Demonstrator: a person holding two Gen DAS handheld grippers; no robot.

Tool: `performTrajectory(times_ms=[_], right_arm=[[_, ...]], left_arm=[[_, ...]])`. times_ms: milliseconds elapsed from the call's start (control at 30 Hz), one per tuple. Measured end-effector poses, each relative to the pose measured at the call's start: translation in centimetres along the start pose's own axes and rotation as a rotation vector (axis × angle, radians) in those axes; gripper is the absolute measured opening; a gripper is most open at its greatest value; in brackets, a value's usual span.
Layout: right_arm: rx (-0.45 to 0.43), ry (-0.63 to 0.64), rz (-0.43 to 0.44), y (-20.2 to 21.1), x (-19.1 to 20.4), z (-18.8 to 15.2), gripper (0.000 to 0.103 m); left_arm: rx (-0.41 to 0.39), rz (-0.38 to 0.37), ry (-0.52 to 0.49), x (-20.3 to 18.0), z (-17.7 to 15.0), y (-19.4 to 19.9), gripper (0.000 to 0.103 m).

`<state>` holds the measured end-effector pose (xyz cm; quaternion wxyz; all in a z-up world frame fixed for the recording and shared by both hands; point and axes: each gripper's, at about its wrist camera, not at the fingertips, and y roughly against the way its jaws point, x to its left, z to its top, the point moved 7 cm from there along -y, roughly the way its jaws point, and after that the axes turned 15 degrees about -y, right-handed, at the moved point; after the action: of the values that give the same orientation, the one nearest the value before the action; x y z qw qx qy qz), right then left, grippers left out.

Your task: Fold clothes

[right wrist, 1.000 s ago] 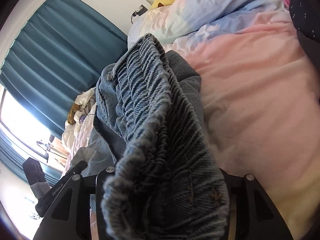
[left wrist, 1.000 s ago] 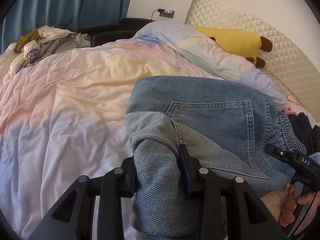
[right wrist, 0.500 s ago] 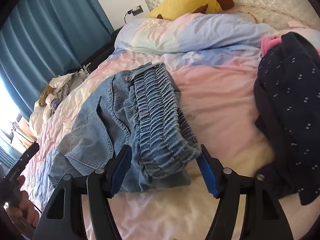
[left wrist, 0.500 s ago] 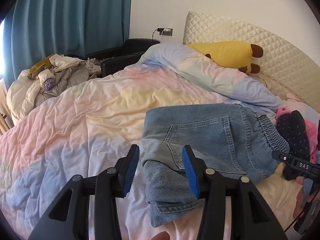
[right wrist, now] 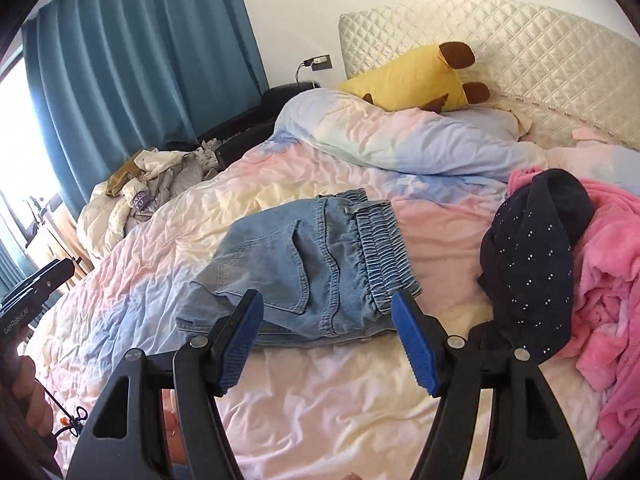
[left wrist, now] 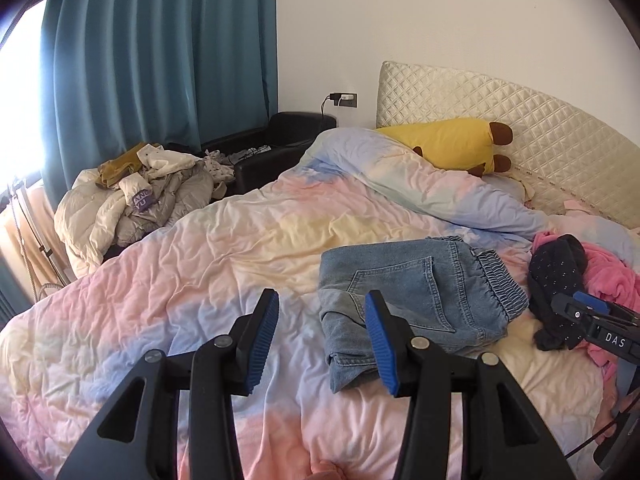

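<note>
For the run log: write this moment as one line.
jeans: folded, lying on duvet | left gripper: open, empty | right gripper: open, empty | unfolded: navy dotted garment, pink garment

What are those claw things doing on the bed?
A person is folding clothes with a claw-like gripper in each hand. The jeans lie folded on the blanket. The left gripper and the right gripper both hover open above them, holding nothing. A dark dotted garment and a pink one wait unfolded beside the jeans.
</note>
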<state>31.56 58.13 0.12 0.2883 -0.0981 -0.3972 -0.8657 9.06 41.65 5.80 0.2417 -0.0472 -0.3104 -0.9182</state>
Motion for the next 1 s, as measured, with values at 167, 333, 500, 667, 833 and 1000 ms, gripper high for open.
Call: performTrajectory(times_ms=[167,333,500,667,833,1000], right_arm=[[-0.027,0.019,0.019,3.9,2.5,-1.8,0.068],[-0.044,0.034,0.022,7.1,4.4,-3.6,0.068],[-0.051,0.058,0.026,9.8,5.9,-5.3,0.068],[-0.08,0.043,0.022,11.3,6.9,-6.6,0.068],[-0.112,0.04,0.002,12.2,7.8,-8.2,0.068],[-0.123,0.042,-0.008,12.4,8.5,-9.1,0.068]], left_arm=[[-0.036,0.024,0.014,0.9,-1.3,4.8,0.046],[-0.024,0.058,0.03,1.5,-3.5,8.0,0.046],[-0.002,0.07,0.039,1.8,-5.7,10.2,0.046],[-0.015,0.073,0.062,2.2,-7.4,12.2,0.046],[-0.021,0.07,0.066,2.3,-8.9,13.3,0.046],[-0.029,0.072,0.083,3.0,-9.2,13.7,0.046]])
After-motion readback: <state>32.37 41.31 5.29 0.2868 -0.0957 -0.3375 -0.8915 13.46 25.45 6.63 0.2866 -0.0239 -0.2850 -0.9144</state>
